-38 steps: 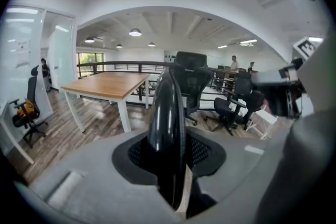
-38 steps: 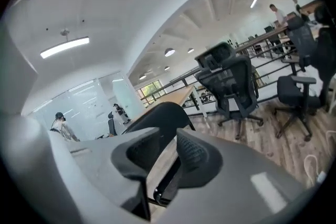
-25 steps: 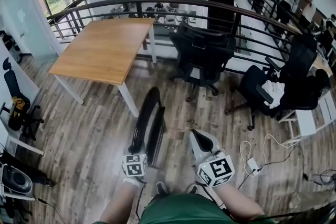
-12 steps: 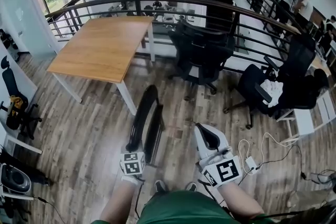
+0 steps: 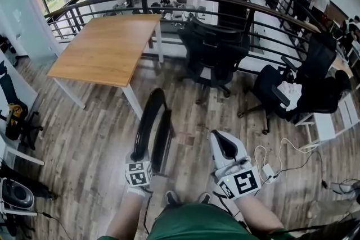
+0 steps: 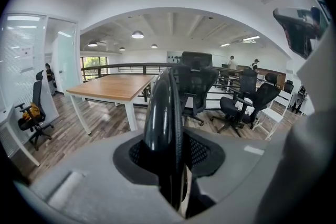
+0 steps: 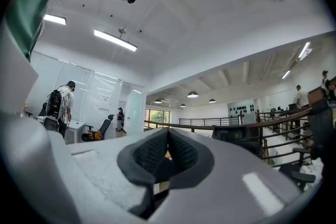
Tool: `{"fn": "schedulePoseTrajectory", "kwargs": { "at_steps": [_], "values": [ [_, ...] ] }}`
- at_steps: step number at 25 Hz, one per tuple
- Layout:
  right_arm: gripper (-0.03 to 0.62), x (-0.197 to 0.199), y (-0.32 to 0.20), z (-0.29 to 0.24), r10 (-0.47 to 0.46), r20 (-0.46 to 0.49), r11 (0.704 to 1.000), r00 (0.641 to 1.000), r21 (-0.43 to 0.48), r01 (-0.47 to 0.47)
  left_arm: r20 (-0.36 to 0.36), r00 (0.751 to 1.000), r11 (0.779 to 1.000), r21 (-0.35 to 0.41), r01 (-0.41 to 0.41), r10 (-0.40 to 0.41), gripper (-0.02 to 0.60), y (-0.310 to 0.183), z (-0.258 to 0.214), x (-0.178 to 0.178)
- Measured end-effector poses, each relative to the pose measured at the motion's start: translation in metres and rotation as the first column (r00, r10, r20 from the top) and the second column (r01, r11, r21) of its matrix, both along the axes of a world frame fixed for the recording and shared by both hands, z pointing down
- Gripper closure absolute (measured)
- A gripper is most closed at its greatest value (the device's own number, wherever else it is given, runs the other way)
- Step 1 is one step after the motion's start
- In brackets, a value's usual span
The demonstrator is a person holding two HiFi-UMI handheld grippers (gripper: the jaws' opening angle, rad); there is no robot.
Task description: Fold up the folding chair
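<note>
The black folding chair (image 5: 153,123) stands on edge on the wood floor, folded flat, its curved frame running away from me. My left gripper (image 5: 146,157) grips the near end of that frame. In the left gripper view the frame (image 6: 164,107) sits between the pads (image 6: 202,152) of the left gripper (image 6: 173,168), whose jaws are easing open slightly. My right gripper (image 5: 220,137) is to the right of the chair and apart from it. It is shut and empty, and its pads (image 7: 181,152) meet in the right gripper (image 7: 168,150) view.
A wooden table (image 5: 107,48) stands beyond the chair. Black office chairs (image 5: 211,56) (image 5: 275,93) stand by the curved railing (image 5: 185,0). Cables and a power strip (image 5: 269,171) lie on the floor at right. My shoes (image 5: 171,198) are just below the chair.
My right gripper has lifted a little and rolled slightly, staying shut. The left gripper and the chair have kept their place.
</note>
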State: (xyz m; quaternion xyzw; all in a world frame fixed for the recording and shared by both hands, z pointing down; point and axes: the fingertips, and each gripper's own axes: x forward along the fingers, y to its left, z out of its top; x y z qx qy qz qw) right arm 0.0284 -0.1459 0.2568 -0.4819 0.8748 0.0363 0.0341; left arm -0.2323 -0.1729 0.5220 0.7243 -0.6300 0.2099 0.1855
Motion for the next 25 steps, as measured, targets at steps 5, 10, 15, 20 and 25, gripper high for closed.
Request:
{"fn": "schedulePoseTrajectory", "kwargs": {
  "at_steps": [5,10,15,20,25],
  "values": [
    [0.591,-0.005,0.001,-0.002,-0.011,-0.017,1.000,1.000,0.012,0.011,-0.008,1.000,1.000,-0.007,-0.001,0.001,0.468,0.000,0.002,0.002],
    [0.591,-0.009,0.002,-0.008,-0.031,-0.020,0.999,0.999,0.018,0.032,-0.012,1.000,1.000,-0.004,-0.007,0.007,0.468,0.000,0.000,0.004],
    [0.591,-0.013,0.006,-0.013,-0.045,-0.012,0.998,0.999,0.031,0.045,-0.010,1.000,1.000,-0.003,-0.002,0.002,0.466,0.000,0.000,0.000],
    [0.591,-0.014,0.005,-0.014,-0.046,-0.015,0.998,0.999,0.039,0.047,-0.008,1.000,1.000,-0.003,0.001,-0.001,0.466,-0.002,0.001,-0.004],
    [0.591,-0.014,0.004,-0.013,-0.045,-0.008,0.998,0.999,0.031,0.045,-0.006,1.000,1.000,0.001,0.001,-0.001,0.466,-0.002,0.001,-0.005]
  ]
}}
